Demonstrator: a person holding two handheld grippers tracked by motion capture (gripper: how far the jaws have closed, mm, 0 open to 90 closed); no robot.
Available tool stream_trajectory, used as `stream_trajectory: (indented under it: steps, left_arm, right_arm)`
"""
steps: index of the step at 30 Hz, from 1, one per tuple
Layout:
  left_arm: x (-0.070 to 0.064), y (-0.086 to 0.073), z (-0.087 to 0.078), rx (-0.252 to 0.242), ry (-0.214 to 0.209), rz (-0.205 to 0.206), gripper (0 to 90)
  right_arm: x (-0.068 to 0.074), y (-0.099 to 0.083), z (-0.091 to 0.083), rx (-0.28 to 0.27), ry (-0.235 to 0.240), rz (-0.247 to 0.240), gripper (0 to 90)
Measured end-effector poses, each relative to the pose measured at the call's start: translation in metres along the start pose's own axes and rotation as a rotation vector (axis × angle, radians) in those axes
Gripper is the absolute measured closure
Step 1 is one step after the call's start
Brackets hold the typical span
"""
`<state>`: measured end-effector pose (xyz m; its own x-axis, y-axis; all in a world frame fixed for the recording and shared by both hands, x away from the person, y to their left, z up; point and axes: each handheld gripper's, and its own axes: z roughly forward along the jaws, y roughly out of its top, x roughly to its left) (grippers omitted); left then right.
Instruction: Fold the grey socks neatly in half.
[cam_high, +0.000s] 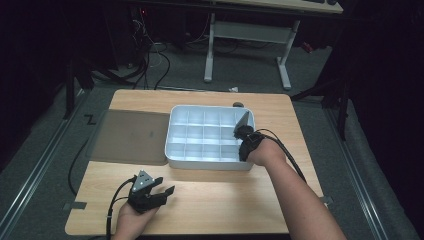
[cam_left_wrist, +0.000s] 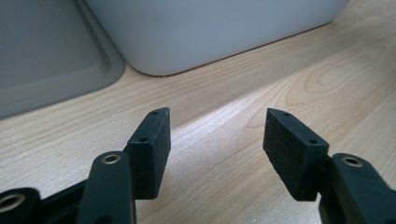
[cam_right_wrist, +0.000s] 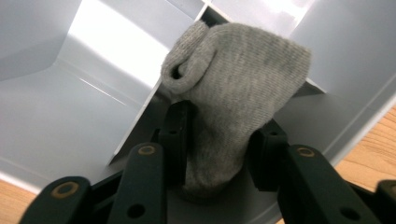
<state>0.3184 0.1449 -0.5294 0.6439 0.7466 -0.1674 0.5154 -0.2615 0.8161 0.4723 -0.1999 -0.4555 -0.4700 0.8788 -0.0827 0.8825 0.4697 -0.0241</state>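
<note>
Work in hand: placing a rolled grey sock (cam_right_wrist: 233, 88) into the white divided organiser box (cam_high: 175, 150)
Right hand-held gripper (cam_high: 241, 131): clamped on the sock, one pad pressing each side of its lower half; the rolled upper end sticks out past the pads
Sock position: inside the box at its right end, over the compartments along the right wall, as seen in the high view; in the right gripper view it sits against the top edge of a divider (cam_right_wrist: 135, 116), so it looks not yet seated in one cell
Sock long axis: runs straight out from the right hand-held gripper, in line with the jaws, pointing down into the box
Key relation: the sock lies directly ahead of and below the right hand-held gripper; the cell floor is just beyond it; which of the two neighbouring cells it is over, cannot tell
Left hand-held gripper (cam_left_wrist: 217, 135): jaws spread apart, nothing between them, low over the bare table (cam_high: 225, 200) in front of the box
Nearer hand: right, already at the box; left is well apart from the sock
Grey lid (cam_high: 130, 136): flat on the table, touching the box's left side
Judgement: next move likely a short lowering to one side of the divider, then release
</note>
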Motion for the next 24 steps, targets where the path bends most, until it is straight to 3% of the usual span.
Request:
stream_trajectory:
  steps: [24]
  left_arm:
    - [0.0009,0.0003,-0.0004,-0.002,-0.003,-0.005,42.5]
  right_arm:
    - [-0.0001,-0.003,-0.008,-0.018,0.03,-0.003,53.1]
